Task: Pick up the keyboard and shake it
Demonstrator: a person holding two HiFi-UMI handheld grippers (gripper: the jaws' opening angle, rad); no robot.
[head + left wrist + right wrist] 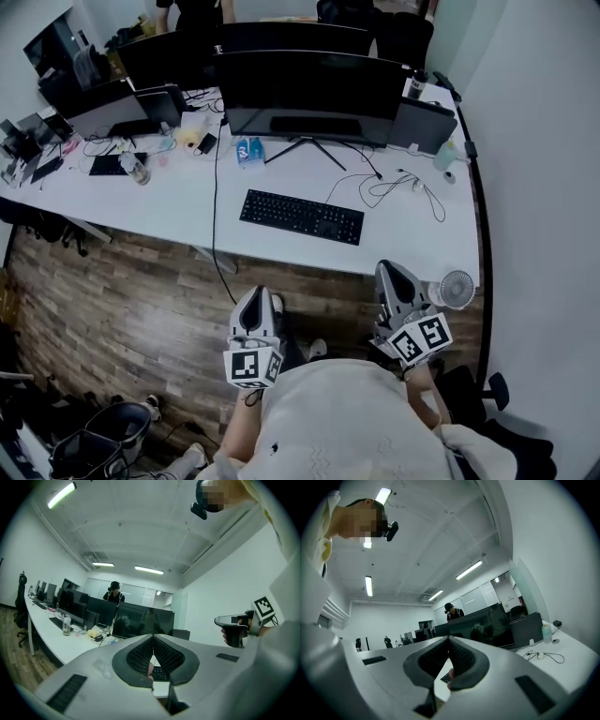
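Observation:
The black keyboard lies flat on the white desk, in front of the big monitor. Both grippers hover over the floor on the near side of the desk edge, apart from the keyboard. My left gripper is shut with nothing in it, below the keyboard's left end. My right gripper is also shut and empty, just off the desk edge below the keyboard's right end. In the left gripper view a bit of the keyboard shows under the closed jaws. In the right gripper view a corner of the keyboard shows the same way.
A wide dark monitor stands behind the keyboard, with cables to its right. A small white fan sits at the desk's near right corner. Clutter and a bottle lie at the left. A person stands behind the monitors. Wooden floor lies below.

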